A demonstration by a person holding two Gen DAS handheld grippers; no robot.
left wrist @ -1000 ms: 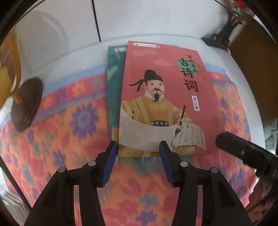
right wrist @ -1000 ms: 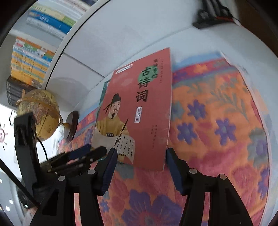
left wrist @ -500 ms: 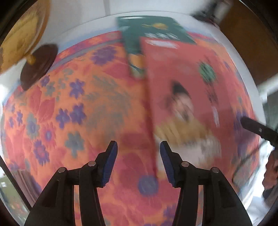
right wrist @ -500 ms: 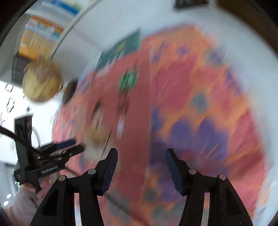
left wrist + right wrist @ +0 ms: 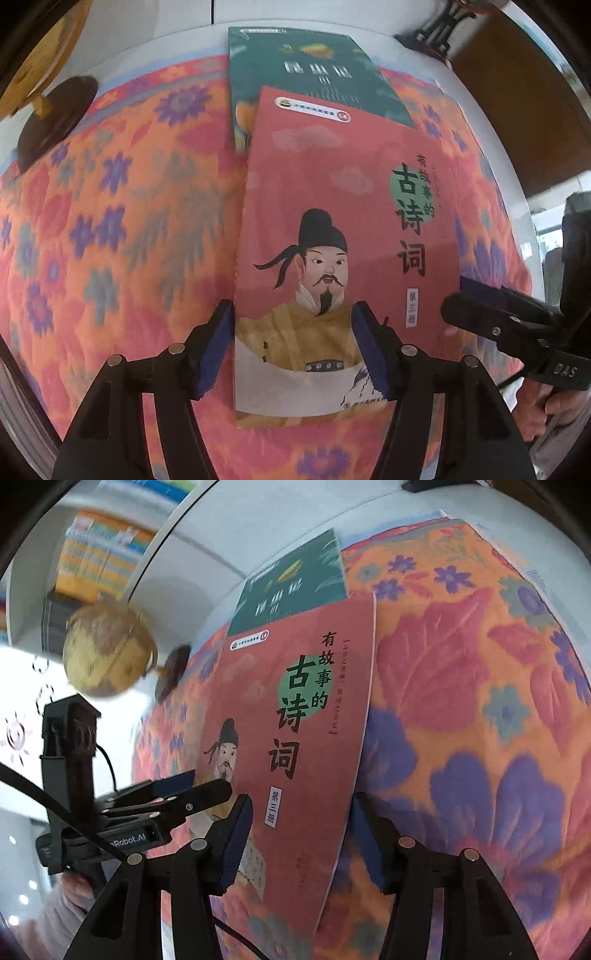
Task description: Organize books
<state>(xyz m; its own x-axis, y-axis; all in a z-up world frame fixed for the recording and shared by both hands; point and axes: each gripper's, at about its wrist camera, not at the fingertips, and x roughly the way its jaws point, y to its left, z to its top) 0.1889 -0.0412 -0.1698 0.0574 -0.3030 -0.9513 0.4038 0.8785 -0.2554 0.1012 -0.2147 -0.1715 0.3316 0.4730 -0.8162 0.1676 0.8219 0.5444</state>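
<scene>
Books, a red book (image 5: 332,229) overlapping a green book (image 5: 306,77), lay on the floral-clothed worktop (image 5: 110,229) ahead of both tongs; a globe (image 5: 107,653) stood beyond. Left tongs (image 5: 295,347) were opening astride the red book's lower left part, not gripping; right tongs (image 5: 301,842) were released.

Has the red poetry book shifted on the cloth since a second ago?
Yes. The red book has slid toward the near edge of the floral cloth, away from the wall, uncovering far more of the green book beneath it.
</scene>
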